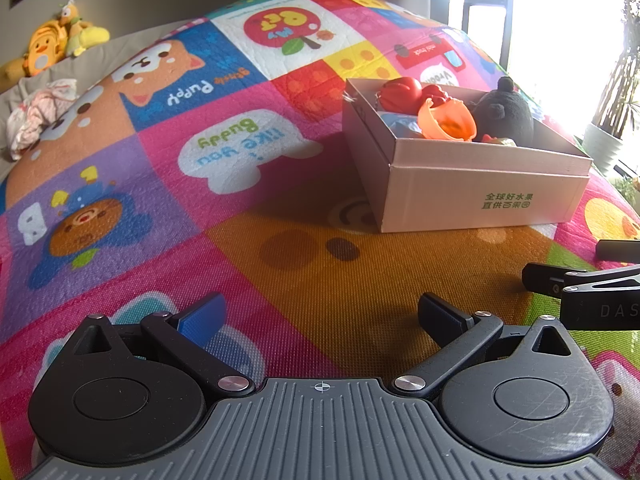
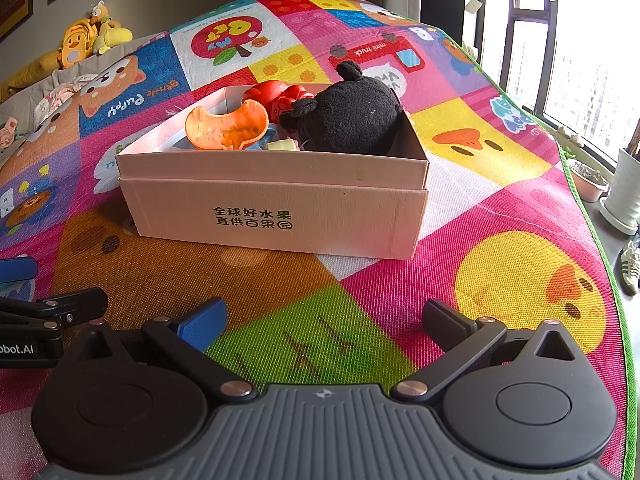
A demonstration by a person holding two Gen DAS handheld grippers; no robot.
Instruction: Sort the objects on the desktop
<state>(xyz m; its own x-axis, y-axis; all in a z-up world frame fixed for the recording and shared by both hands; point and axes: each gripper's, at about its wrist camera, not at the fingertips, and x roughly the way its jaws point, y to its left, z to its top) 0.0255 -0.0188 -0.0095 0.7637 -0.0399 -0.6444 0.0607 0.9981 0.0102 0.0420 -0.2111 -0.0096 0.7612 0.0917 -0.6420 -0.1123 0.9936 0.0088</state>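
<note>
A cardboard box stands on the colourful play mat. Inside lie a black plush toy, an orange plastic scoop and a red toy. My left gripper is open and empty, low over the mat, left of and before the box. My right gripper is open and empty, in front of the box. The right gripper's fingers show at the left wrist view's right edge.
Yellow plush toys and crumpled cloth lie at the far left beyond the mat. A window, plant pots and a shoe are off the mat's right edge.
</note>
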